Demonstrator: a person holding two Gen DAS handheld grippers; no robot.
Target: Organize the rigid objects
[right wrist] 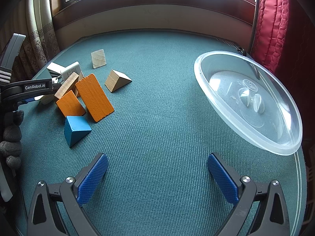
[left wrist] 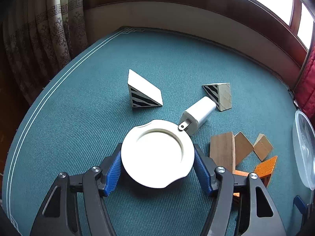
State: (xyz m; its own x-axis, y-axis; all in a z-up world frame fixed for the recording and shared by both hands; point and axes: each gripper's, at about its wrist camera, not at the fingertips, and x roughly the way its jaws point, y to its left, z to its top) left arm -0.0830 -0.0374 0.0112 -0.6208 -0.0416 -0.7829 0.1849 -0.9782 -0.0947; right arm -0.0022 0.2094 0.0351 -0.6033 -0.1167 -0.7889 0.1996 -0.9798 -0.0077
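Note:
My left gripper [left wrist: 157, 155] is shut on a round white lid [left wrist: 157, 153], its blue pads on the lid's two sides, just above the green cloth. A white plug adapter [left wrist: 196, 114] lies just beyond the lid. Two zebra-striped wedges [left wrist: 141, 90] [left wrist: 218, 94] stand further back. Plain wooden blocks [left wrist: 222, 149] and orange blocks [left wrist: 265, 167] lie to the right. My right gripper [right wrist: 157, 177] is open and empty over bare cloth. In the right wrist view, orange blocks [right wrist: 94, 96], a blue wedge [right wrist: 75, 129] and wooden wedges [right wrist: 117, 82] lie at left.
A clear plastic bowl [right wrist: 275, 137] sits at the table's right edge, also seen in the left wrist view [left wrist: 303, 151]. A red quilted cushion [right wrist: 271, 29] and a wooden window sill border the table. Curtains [left wrist: 49, 39] hang at left.

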